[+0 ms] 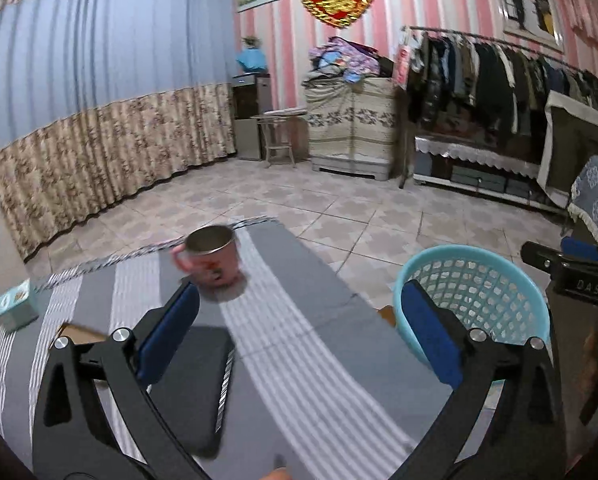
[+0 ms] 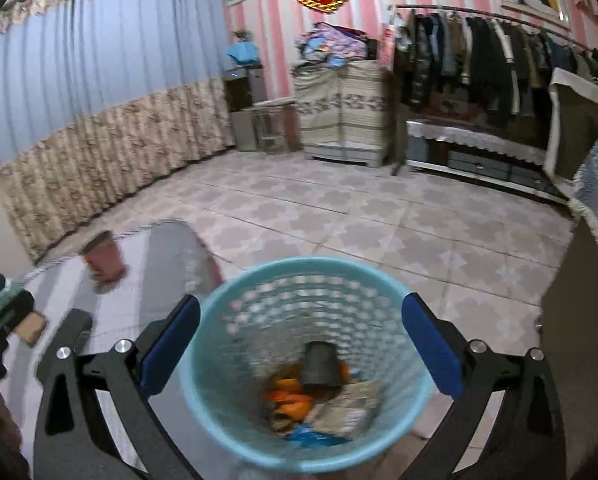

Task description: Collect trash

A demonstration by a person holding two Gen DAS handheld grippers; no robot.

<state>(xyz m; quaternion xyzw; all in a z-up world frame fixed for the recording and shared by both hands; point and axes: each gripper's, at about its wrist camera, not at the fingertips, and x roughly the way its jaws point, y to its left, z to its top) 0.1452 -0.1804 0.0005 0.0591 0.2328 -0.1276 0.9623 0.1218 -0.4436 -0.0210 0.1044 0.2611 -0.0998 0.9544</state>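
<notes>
The left tool stands spread wide over the striped worktop with nothing between its blue pads, and the right tool is likewise wide open and empty, poised above the turquoise basket. That basket sits just off the worktop's right edge, and the trash already gathered lies at its bottom: a dark, boxy piece on top of orange scraps, crumpled paper wrapping and something blue, all blurred. On the worktop a pink mug stands upright near the far end, a small teal box sits at the left edge, a flat dark-grey block lies close under the left tool, and a brown, cardboard-like flat piece shows just beside that block. If the brown piece is the next bit of trash, it looks light, thin and stiff, so it would likely need pinching by an edge, perhaps after sliding it toward the worktop's rim. The mug looks hard, smooth and breakable; it is probably not trash and best avoided. The basket's latticed wall looks light and flexible, liable to tip if knocked.
</notes>
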